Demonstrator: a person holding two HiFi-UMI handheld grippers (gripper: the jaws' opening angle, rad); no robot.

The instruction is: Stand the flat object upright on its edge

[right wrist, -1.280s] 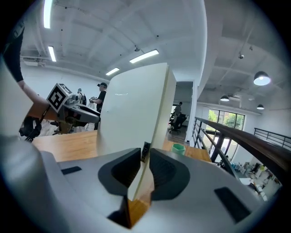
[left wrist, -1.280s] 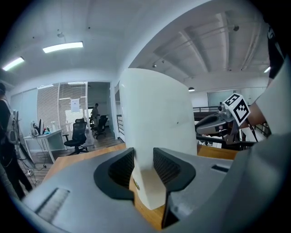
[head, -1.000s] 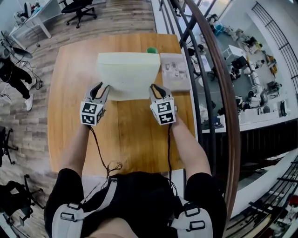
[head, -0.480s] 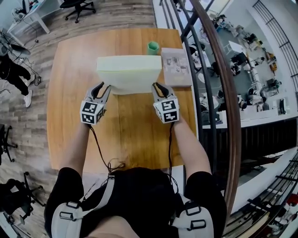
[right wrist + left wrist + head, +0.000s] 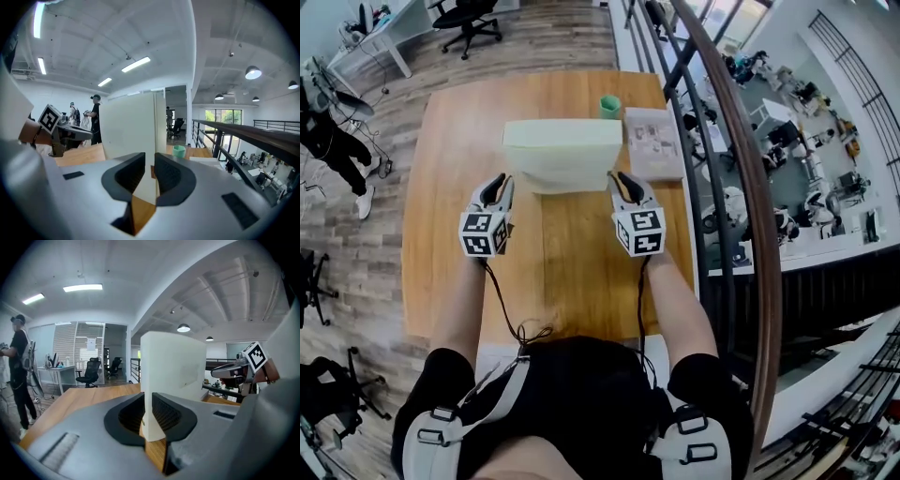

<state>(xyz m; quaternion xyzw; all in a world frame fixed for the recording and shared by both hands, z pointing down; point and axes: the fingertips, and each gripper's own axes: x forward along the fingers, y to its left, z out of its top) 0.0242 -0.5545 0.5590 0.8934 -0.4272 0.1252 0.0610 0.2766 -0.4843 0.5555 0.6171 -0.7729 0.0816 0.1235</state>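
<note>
The pale board (image 5: 562, 155) stands upright across the middle of the wooden bench (image 5: 562, 281), its long top edge level and its broad face turned toward the person. Its lower edge is down at the wood, though I can't tell whether it rests there or hangs just clear. The left gripper (image 5: 499, 183) has the board's lower left corner between its jaws, which are closing, and the pale material fills the narrow gap between the pads. The right gripper (image 5: 622, 180) is clamped on the lower right corner with its jaws a little wider. Behind the board, near the bench's far edge, sits a small green cup (image 5: 609, 106). Just beside the board's right end a printed sheet (image 5: 653, 142) lies along the bench's right edge, with a dark railing (image 5: 741, 187) beyond. The bench's near half and left side are bare wood.
</note>
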